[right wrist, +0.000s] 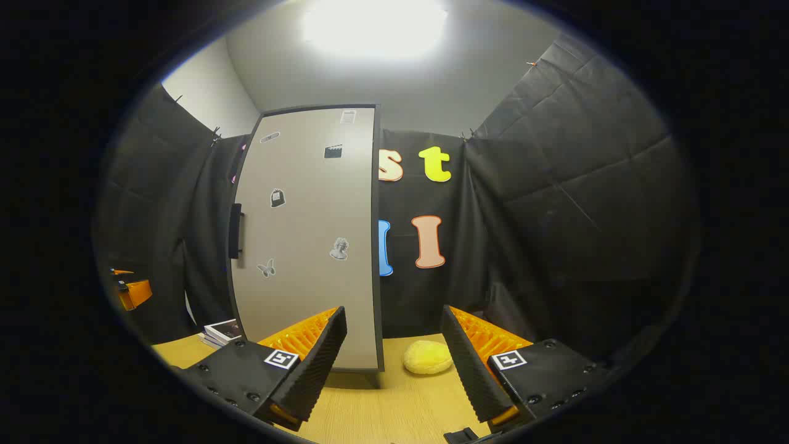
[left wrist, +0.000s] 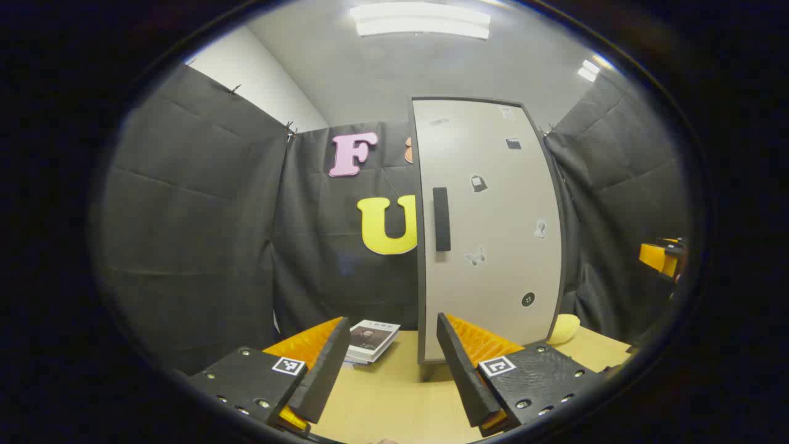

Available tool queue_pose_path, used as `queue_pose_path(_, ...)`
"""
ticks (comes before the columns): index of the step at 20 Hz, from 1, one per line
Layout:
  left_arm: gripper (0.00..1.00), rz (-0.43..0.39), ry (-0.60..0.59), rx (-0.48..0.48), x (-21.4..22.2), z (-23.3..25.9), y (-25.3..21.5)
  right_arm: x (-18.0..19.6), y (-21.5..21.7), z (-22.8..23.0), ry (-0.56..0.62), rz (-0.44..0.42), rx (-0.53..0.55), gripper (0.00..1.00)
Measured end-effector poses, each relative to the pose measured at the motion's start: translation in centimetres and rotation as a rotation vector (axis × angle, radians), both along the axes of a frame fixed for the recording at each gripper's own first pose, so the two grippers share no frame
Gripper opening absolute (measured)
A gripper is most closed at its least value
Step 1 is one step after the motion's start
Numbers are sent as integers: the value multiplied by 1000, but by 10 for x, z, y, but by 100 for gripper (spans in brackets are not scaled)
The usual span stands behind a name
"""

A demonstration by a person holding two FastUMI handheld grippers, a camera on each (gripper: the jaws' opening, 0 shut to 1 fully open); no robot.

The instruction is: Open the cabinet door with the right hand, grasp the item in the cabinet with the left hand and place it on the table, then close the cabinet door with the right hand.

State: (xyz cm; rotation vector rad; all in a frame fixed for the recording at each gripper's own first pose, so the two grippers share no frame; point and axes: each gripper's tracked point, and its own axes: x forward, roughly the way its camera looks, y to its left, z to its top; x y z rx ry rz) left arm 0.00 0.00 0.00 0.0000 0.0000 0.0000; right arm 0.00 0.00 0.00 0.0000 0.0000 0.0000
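Left gripper view has the left gripper point(left wrist: 388, 364) low over the surface point(left wrist: 394, 394), jaws spread and empty, facing the closed cabinet door point(left wrist: 487, 228), while the right gripper point(right wrist: 394, 364) likewise hovers spread.

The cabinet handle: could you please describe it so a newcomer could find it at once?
Find the tall pale cabinet standing on the wooden table. On its closed door, near the left edge at mid-height, sits the handle: a dark vertical bar, far larger than the small stickers scattered nearby.
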Motion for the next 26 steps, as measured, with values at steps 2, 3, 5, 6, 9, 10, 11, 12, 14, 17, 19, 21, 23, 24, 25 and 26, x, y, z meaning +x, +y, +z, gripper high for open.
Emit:
queue_pose_path(2,87,3,3,-1,-1,-2,0,-2,-2,-3,3,0,4,98)
queue_pose_path(3,84,-2,1,-6,-1,-2,-2,-1,-2,-3,2,-3,4,98)
queue_pose_path(5,87,-15,-4,-8,-2,-1,-7,2,-1,-5,9,-1,17,98)
queue_pose_path(6,87,-16,-5,-1,-1,-1,-8,2,-2,-7,14,-2,24,98)
queue_pose_path(9,87,-25,-19,16,-3,2,-15,5,-6,-10,26,-6,26,97)
queue_pose_path(10,87,-28,-23,16,-3,3,-18,4,-7,-12,27,-5,28,98)
queue_pose_path(11,87,-29,-27,16,-4,5,-21,4,-8,-12,28,-4,30,98)
queue_pose_path(12,87,-26,-29,17,-4,4,-22,6,-10,-12,29,-3,32,98)
queue_pose_path(14,87,-19,-29,21,-4,4,-25,9,-12,-11,29,5,35,98)
queue_pose_path(17,84,4,-25,26,-6,2,-30,16,-13,-7,21,26,31,98)
queue_pose_path(19,87,24,-16,27,-9,-4,-33,25,-6,-2,23,62,40,93)
queue_pose_path(21,87,51,-10,42,-12,-8,-33,35,3,3,28,104,51,94)
queue_pose_path(23,87,81,-5,52,-15,-11,-28,43,15,10,25,144,55,96)
queue_pose_path(24,84,93,-1,47,-18,-12,-26,49,23,16,22,163,55,96)
queue_pose_path(25,87,101,3,37,-18,-14,-23,54,31,22,21,179,52,93)
queue_pose_path(26,84,104,10,30,-18,-16,-21,58,39,28,15,194,50,96)
